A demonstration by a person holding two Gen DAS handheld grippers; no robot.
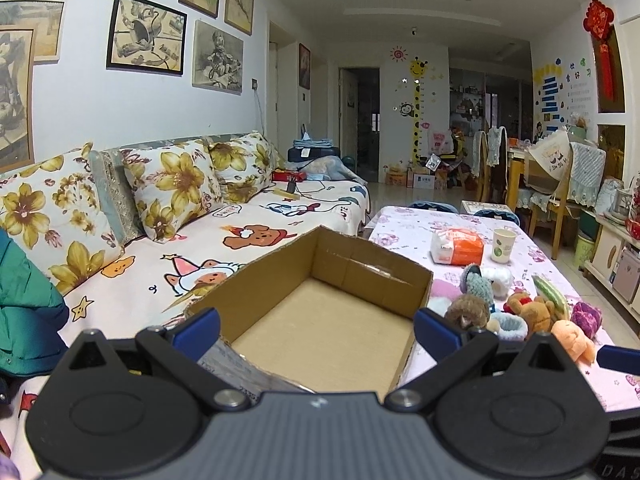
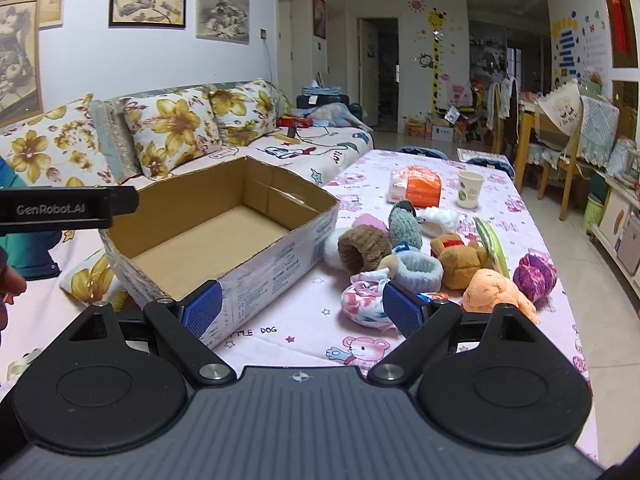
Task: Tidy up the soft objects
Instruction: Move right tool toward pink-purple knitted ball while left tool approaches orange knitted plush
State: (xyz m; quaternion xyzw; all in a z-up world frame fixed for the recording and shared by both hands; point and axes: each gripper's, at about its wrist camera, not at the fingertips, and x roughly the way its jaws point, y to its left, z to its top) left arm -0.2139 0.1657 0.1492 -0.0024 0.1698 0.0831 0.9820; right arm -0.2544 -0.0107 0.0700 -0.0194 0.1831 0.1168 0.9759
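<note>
An empty cardboard box (image 1: 320,320) (image 2: 208,248) stands at the table's left edge. A heap of soft toys lies to its right: a brown knitted piece (image 2: 362,248), a grey-blue ring (image 2: 420,270), a brown bear (image 2: 460,258), an orange plush (image 2: 496,290), a purple ball (image 2: 534,276), a pink-white cloth bundle (image 2: 366,304). My left gripper (image 1: 316,330) is open and empty above the box's near end. My right gripper (image 2: 302,312) is open and empty, just before the bundle and the box's near corner.
A pink patterned tablecloth (image 2: 300,336) covers the table. A tissue pack (image 2: 418,190) and a paper cup (image 2: 469,190) stand farther back. A sofa with flowered cushions (image 1: 172,188) runs along the left. Chairs and a shelf stand at the right.
</note>
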